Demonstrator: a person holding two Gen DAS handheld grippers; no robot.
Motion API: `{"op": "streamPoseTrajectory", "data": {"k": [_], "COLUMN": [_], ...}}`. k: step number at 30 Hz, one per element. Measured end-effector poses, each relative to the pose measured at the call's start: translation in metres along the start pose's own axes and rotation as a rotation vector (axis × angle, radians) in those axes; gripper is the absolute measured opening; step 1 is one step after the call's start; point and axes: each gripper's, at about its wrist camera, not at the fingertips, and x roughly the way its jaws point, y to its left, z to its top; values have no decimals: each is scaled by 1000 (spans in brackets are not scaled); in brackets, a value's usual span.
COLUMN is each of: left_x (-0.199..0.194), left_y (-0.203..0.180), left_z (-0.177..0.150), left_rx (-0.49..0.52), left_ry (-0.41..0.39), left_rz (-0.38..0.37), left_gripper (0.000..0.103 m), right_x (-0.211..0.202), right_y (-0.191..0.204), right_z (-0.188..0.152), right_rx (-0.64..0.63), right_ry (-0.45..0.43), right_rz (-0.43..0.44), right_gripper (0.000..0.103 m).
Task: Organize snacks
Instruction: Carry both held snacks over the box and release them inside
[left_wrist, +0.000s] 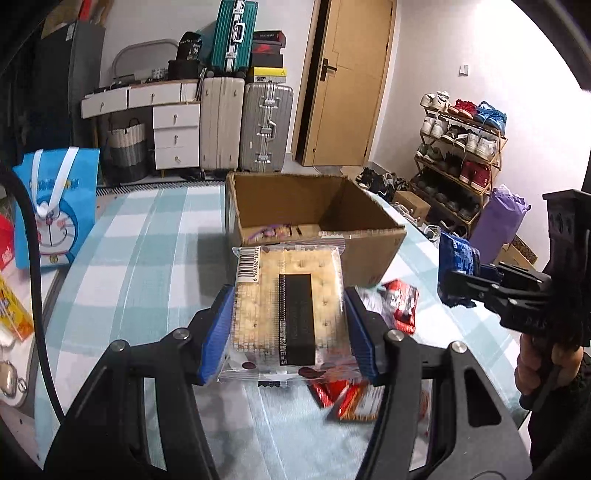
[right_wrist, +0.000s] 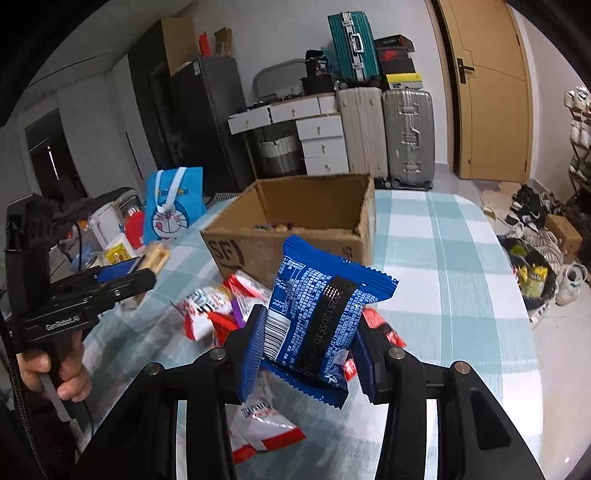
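The left gripper (left_wrist: 290, 325) clenches the cracker pack (left_wrist: 291, 306) between its jaws, the right gripper (right_wrist: 308, 347) the blue packet (right_wrist: 317, 321); the cardboard box (left_wrist: 369, 240) sits just ahead, so each should clear the near rim before releasing.

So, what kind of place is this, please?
Probably a room in a home, used partly for storage: stacked suitcases, a full shoe rack and a white drawer unit stand behind the table.
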Motion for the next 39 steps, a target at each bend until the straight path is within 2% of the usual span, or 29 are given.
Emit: {"op": "streamPoseTrajectory", "data": {"k": [21,32,39], "left_x": [53,85,113], "left_y": [-3,-9,-14], "left_z": [71,91,92], "left_rx": [-6,23,38], "left_ry": [-35,-36,-17], "left_rz": [42,49,62], "left_gripper": [55,55,55], "right_x": [20,46,71], "right_y": [-5,-13,-17], "right_z": [61,78,86], "right_rx": [-1,-1,8], "right_ry": [-68,-52,-35], "right_rz": [51,56,59], "right_gripper": [44,44,44]}}
